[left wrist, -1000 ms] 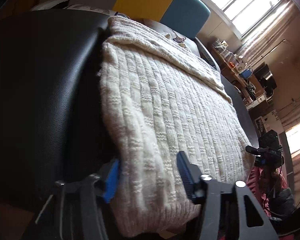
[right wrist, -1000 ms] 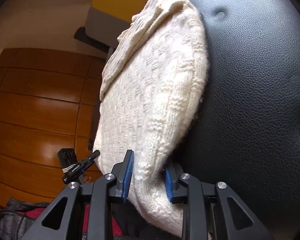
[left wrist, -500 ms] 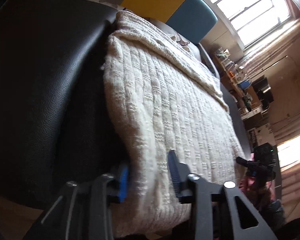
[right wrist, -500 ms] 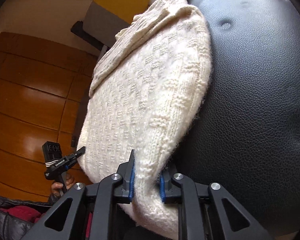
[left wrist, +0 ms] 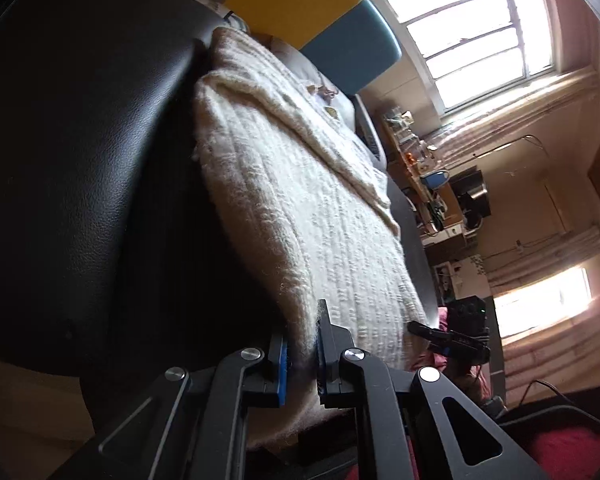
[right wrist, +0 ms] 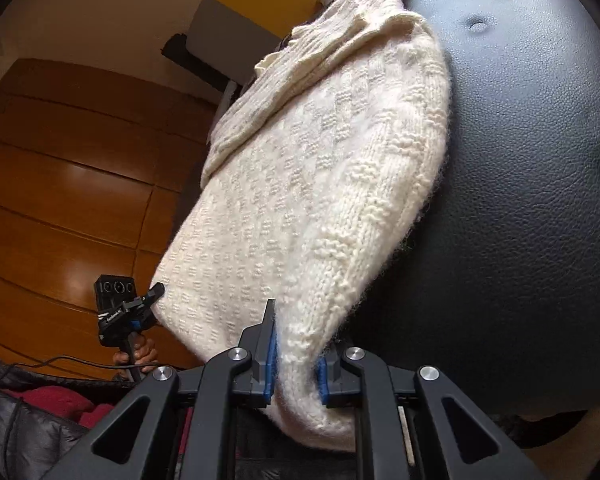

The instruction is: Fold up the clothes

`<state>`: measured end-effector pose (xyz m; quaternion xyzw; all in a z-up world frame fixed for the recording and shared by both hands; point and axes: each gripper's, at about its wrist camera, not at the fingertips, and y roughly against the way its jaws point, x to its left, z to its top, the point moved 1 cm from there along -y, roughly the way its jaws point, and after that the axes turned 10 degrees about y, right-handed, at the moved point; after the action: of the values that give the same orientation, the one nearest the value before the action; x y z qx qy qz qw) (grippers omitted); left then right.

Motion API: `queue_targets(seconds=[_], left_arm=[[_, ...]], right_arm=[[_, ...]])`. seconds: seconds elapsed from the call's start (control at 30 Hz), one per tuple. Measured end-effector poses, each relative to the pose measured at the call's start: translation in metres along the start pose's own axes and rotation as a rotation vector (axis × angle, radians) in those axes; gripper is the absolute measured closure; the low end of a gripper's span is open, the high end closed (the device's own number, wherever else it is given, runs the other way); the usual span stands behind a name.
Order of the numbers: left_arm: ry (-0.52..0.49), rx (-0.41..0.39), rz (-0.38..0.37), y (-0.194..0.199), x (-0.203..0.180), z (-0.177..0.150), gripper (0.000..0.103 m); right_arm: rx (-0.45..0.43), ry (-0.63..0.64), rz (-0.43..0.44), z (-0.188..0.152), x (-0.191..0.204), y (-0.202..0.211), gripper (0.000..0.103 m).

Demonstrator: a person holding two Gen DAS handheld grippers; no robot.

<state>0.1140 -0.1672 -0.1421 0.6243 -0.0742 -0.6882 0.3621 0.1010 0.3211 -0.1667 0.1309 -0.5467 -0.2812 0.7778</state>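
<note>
A cream knitted sweater [left wrist: 316, 216] lies folded lengthwise on a black leather seat [left wrist: 80, 168]; it also shows in the right wrist view [right wrist: 308, 184]. My left gripper [left wrist: 300, 354] is shut on the sweater's near edge at one corner. My right gripper [right wrist: 294, 354] is shut on the near edge at the other corner. Each gripper shows small in the other's view, the right one [left wrist: 452, 336] and the left one [right wrist: 128, 312], both at the sweater's near end. The near hem hangs below the pads.
The black leather seat [right wrist: 532, 200] has button tufts. A yellow and blue cushion [left wrist: 324, 12] stands beyond the sweater. A wooden floor [right wrist: 60, 168] lies at the left. A cluttered desk [left wrist: 432, 176] and bright windows [left wrist: 476, 28] are at the right. A red cloth [right wrist: 56, 400] and a dark jacket lie below.
Both grippers have closed on the sweater's near edge; the left jaws went from wide open to pinching the fabric. The near edge has lifted off the seat.
</note>
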Motion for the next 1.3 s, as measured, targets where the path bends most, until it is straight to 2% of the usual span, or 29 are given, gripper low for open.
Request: queue_targets(seconds=[0.17, 0.27, 0.43, 0.53, 0.6, 0.7, 0.77, 0.8, 0.87, 0.93, 1.1, 1.2, 1.27, 1.3], left_arm=[[0.027, 0.007, -0.119, 0.007, -0.014, 0.02, 0.093], [0.066, -0.014, -0.2, 0.007, -0.021, 0.044, 0.092], [0.102, -0.093, -0.334, 0.0, -0.036, 0.11, 0.092], [0.151, -0.139, -0.382, -0.019, -0.042, 0.168, 0.092], [0.234, -0.156, -0.325, -0.044, -0.032, 0.208, 0.092], [0.377, -0.148, -0.225, -0.091, -0.005, 0.255, 0.092], [0.452, -0.121, -0.13, -0.12, 0.016, 0.27, 0.092], [0.473, -0.107, -0.107, -0.132, 0.026, 0.273, 0.092], [0.503, -0.094, -0.113, -0.144, 0.039, 0.275, 0.091], [0.482, -0.098, -0.119, -0.144, 0.04, 0.274, 0.09], [0.379, -0.077, -0.031, -0.133, 0.029, 0.252, 0.09], [0.396, -0.067, -0.062, -0.121, 0.033, 0.237, 0.089], [0.357, -0.072, -0.085, -0.11, 0.023, 0.226, 0.083], [0.327, -0.073, -0.092, -0.104, 0.017, 0.221, 0.071]], right_arm=[[-0.046, -0.023, 0.083, 0.026, 0.0, -0.001, 0.089], [-0.089, -0.015, 0.125, 0.057, 0.01, -0.012, 0.089], [-0.189, 0.021, 0.126, 0.14, 0.023, -0.028, 0.089], [-0.245, -0.087, 0.057, 0.2, -0.007, -0.041, 0.087], [-0.263, -0.2, 0.004, 0.228, -0.041, -0.052, 0.086], [-0.216, -0.35, -0.036, 0.244, -0.087, -0.077, 0.085], [-0.24, -0.358, 0.025, 0.241, -0.1, -0.078, 0.086], [-0.244, -0.342, 0.026, 0.241, -0.101, -0.077, 0.087], [-0.243, -0.303, 0.03, 0.235, -0.099, -0.077, 0.089], [-0.223, -0.279, 0.03, 0.227, -0.095, -0.077, 0.09], [-0.147, -0.229, 0.009, 0.195, -0.078, -0.071, 0.091], [-0.163, -0.25, 0.052, 0.186, -0.071, -0.063, 0.079], [-0.175, -0.249, 0.081, 0.181, -0.063, -0.057, 0.07], [-0.177, -0.233, 0.086, 0.18, -0.057, -0.056, 0.068]])
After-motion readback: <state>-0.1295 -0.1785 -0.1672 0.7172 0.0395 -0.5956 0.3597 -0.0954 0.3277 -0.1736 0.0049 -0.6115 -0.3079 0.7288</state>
